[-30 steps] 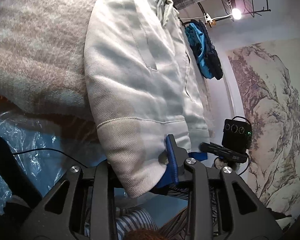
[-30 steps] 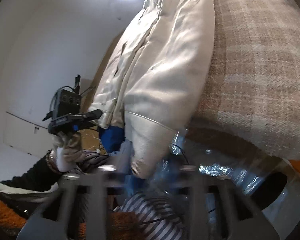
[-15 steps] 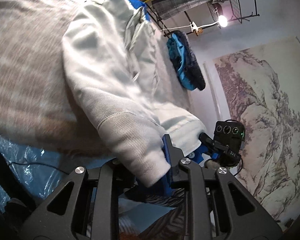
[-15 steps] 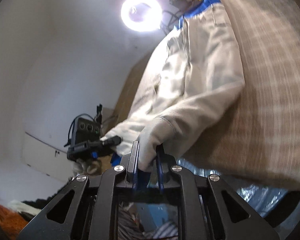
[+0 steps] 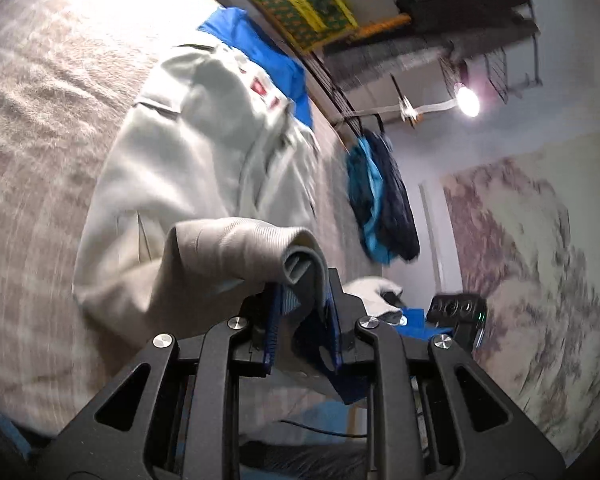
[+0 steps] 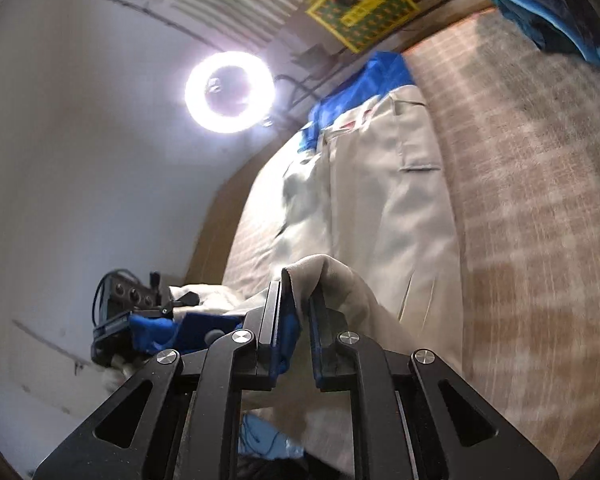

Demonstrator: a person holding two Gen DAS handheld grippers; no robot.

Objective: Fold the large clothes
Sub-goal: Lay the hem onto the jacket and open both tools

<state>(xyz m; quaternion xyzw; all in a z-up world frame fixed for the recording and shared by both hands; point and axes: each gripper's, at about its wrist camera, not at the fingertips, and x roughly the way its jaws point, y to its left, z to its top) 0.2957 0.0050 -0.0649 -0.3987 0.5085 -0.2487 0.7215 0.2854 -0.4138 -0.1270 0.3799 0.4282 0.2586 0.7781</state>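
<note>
Jacket [image 5: 188,168], pale cream with a blue lining showing at its collar, lay spread lengthwise on the plaid blanket [image 5: 40,120] covering the bed. The left gripper [image 5: 302,300] was nearly closed, its blue-padded jaws pinching a bunched ribbed cuff [image 5: 260,248] lifted above the jacket's body. The right gripper [image 6: 300,304] was likewise clamped, jaws close together on a fold of cream fabric [image 6: 332,276] at the near end (whether cuff or hem, I cannot tell). In the right wrist view the jacket [image 6: 380,200] ran away toward the ring light [image 6: 230,92], with bare blanket [image 6: 540,220] wide along its right side. In the left wrist view, broad blanket lay open on the jacket's left, while dark and turquoise clothes [image 5: 380,208] hung near the far edge.
</note>
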